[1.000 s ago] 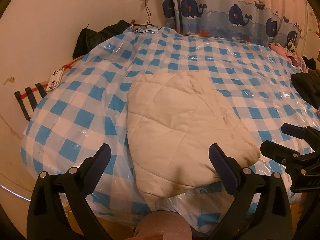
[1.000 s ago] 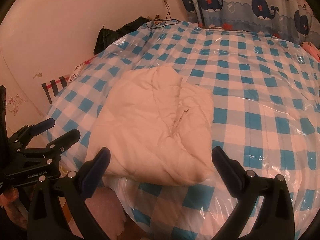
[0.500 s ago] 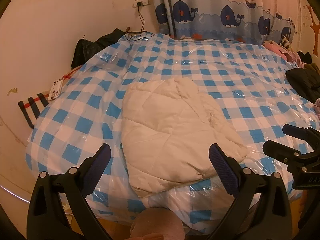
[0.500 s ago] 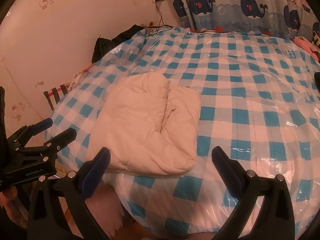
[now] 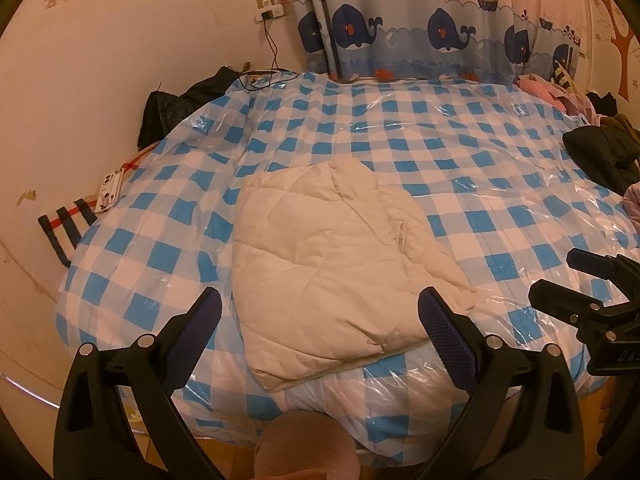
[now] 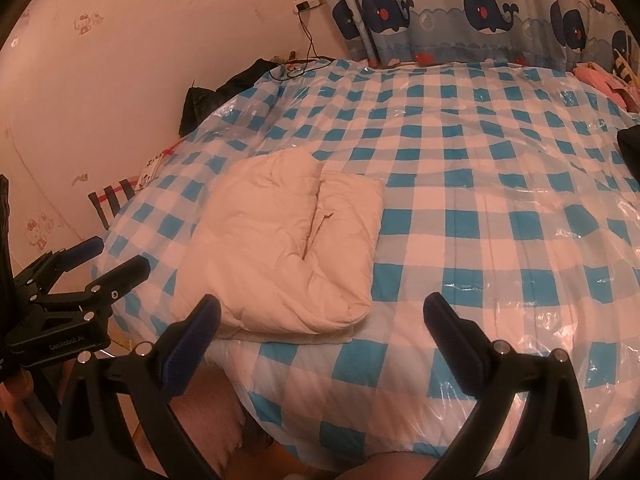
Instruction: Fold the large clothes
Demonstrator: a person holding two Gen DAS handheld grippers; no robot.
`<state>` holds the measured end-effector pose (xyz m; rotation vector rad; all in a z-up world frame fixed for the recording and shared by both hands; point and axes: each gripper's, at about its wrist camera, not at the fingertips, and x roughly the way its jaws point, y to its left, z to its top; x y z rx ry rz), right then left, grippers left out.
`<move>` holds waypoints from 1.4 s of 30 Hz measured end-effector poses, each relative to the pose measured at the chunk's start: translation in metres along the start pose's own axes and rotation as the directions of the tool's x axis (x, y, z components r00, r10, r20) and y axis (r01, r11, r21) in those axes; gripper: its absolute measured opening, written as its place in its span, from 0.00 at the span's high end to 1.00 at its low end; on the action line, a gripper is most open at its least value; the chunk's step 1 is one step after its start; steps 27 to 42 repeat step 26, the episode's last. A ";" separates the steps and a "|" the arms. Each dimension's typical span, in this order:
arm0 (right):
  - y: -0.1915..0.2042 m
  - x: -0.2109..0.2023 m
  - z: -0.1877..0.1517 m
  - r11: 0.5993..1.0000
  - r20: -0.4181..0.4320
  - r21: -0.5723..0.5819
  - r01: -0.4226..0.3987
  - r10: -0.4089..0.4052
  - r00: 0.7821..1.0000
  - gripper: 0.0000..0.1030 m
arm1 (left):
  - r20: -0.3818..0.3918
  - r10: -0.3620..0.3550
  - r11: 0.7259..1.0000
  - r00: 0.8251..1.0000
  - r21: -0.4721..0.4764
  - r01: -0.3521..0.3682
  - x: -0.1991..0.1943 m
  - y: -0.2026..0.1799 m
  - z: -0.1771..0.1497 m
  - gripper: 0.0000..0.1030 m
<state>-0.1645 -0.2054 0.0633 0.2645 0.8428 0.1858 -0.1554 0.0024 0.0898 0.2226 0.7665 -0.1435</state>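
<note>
Pinkish wallpaper and a whale-print curtain (image 5: 420, 36) back a bed (image 5: 460, 152) covered by a blue-and-white checked sheet under clear plastic film. On the bed, near its front edge and toward the left side, lies a cream quilted jacket (image 5: 320, 256), folded into a compact bundle with one flap laid over the other; a seam runs down the middle where the two layers meet. Its front corner reaches the bed's front edge and hangs slightly over it.

Both tools are off the garment, in the air in front of the bed. The left tool (image 5: 320, 316) has its fingers spread wide with nothing between them, the jacket framed in the gap beyond. The right tool (image 6: 320, 320) is likewise spread and holds nothing; from its view the jacket (image 6: 280, 248) sits ahead and to the left, with bare checked sheet to the right. Each tool shows at the side of the other's view.

A dark garment (image 5: 180, 100) is bunched at the bed's far left corner beneath a wall socket (image 5: 270, 10) with a cable hanging from it. More dark clothes (image 5: 600, 152) and pink fabric sit at the right edge. A striped cloth (image 5: 66, 228) lies off the bed's left side.
</note>
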 end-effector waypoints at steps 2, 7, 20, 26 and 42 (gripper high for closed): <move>-0.001 0.000 0.000 1.000 0.000 -0.001 -0.002 0.002 1.000 0.05 | 0.001 0.001 1.000 1.000 0.002 -0.001 -0.002 -0.003 0.000 0.08; -0.004 -0.002 -0.001 1.000 0.003 0.004 -0.005 0.005 1.000 0.05 | 0.012 -0.011 1.000 1.000 -0.012 0.012 -0.004 -0.004 0.001 0.08; -0.017 -0.012 -0.015 0.999 -0.006 0.037 -0.009 0.009 1.000 0.05 | -0.017 -0.003 1.000 1.000 -0.002 0.003 0.001 -0.011 -0.001 0.08; -0.024 -0.018 -0.018 0.999 0.006 0.051 0.001 -0.001 1.000 0.05 | -0.058 0.010 1.000 0.998 0.005 -0.010 0.009 -0.010 -0.007 0.08; -0.024 -0.018 -0.018 0.999 0.006 0.051 0.001 -0.001 1.000 0.05 | -0.058 0.010 1.000 0.998 0.005 -0.010 0.009 -0.010 -0.007 0.08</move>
